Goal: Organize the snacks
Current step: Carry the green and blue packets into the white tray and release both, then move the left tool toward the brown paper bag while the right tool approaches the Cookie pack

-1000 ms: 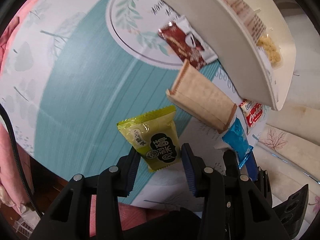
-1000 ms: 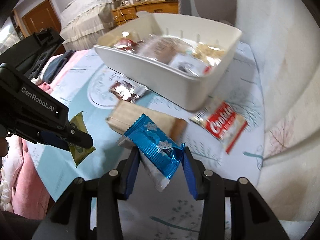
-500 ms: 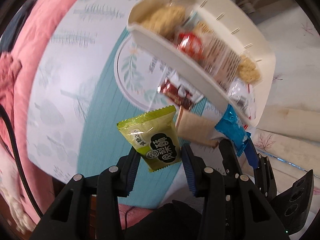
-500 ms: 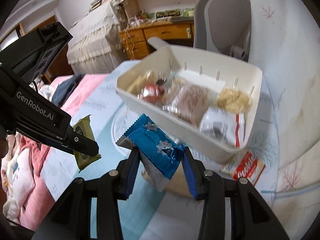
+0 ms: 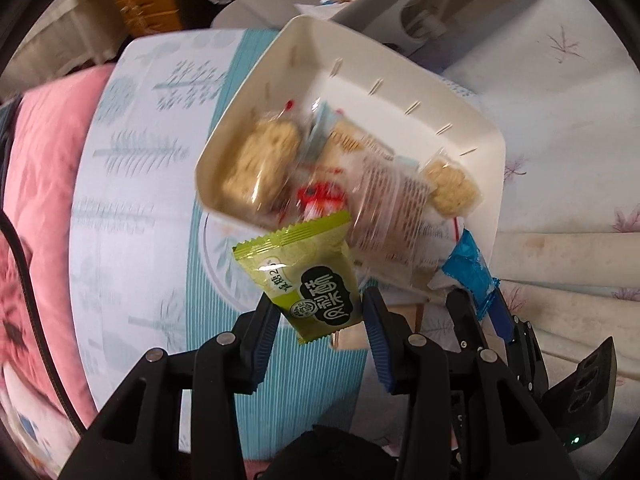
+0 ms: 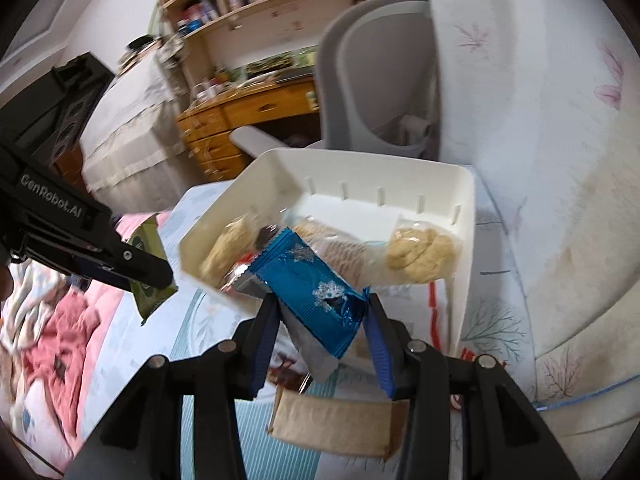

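I am carrying two snacks at once toward the white plastic bin (image 6: 466, 216). My left gripper (image 5: 320, 322) is clamped on a green pineapple-cake packet (image 5: 308, 276), its pads pressing the packet's lower half so the crimped top edge is sticking up in front of the bin's near wall. My right gripper (image 6: 318, 322) is clamped on a blue foil snack packet (image 6: 308, 292), which is tilting up and leftward between the jaws, its top end overlapping the bin's front rim in the right wrist view.

The bin is sitting on the teal-and-white tablecloth (image 5: 132, 208) and is already holding several clear-wrapped oat cookies (image 6: 420, 254) and a red-and-white packet (image 5: 320, 200). Other snacks are lying on the cloth outside it: a tan wafer packet (image 6: 332, 426) just below my right jaws, plus a red-printed packet partly hidden by the bin's right wall.

I judge the step to be the carry, with both packets above the table near the bin's front edge. Next I should be bringing each packet fully over the open bin, past the near wall, then spreading the jaws to drop them clear of the rim. The remaining packets on the cloth would follow.
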`<state>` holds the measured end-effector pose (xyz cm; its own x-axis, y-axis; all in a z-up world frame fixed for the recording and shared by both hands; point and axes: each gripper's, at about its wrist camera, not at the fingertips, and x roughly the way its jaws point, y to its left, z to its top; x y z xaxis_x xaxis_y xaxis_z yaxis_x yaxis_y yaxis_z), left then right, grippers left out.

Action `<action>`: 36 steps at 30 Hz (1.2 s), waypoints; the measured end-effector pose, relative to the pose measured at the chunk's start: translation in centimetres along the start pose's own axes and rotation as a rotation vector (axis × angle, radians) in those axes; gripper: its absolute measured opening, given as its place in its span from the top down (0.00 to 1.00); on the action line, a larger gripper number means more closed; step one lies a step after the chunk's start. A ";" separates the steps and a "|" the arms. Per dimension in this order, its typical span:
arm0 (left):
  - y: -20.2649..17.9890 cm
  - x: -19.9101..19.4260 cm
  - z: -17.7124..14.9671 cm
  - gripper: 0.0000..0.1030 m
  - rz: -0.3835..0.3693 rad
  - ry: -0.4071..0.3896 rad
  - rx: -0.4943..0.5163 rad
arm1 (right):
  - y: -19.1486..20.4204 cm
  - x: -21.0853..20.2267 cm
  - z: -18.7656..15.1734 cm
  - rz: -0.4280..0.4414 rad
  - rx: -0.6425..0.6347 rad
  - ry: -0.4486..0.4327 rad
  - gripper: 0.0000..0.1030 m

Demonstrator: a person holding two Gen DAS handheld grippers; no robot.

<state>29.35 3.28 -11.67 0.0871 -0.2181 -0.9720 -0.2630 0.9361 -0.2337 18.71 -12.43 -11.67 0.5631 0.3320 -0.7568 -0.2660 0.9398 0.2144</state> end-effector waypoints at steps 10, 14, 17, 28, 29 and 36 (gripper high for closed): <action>-1.3 1.5 4.4 0.61 -0.087 -0.115 0.141 | -2.3 3.1 1.5 -0.135 0.094 -0.027 0.58; -0.9 2.7 5.0 0.61 -0.094 -0.092 0.149 | -2.8 3.7 1.9 -0.169 0.120 -0.031 0.57; -0.6 3.0 4.9 0.61 -0.106 -0.088 0.148 | -3.1 4.1 2.0 -0.190 0.128 -0.016 0.49; -0.4 2.1 2.4 0.53 -0.083 -0.117 0.164 | -4.2 2.9 1.2 -0.205 0.203 -0.006 0.26; -0.5 2.0 1.9 0.52 -0.077 -0.119 0.170 | -4.3 2.6 1.1 -0.204 0.204 -0.010 0.26; -1.6 0.7 -1.0 0.42 -0.105 -0.156 0.180 | -5.3 -0.6 0.1 -0.202 0.207 -0.032 0.26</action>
<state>28.86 1.31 -11.97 0.2560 -0.2849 -0.9237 -0.0706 0.9475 -0.3118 19.87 -17.60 -12.34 0.6137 0.1356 -0.7778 0.0174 0.9826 0.1850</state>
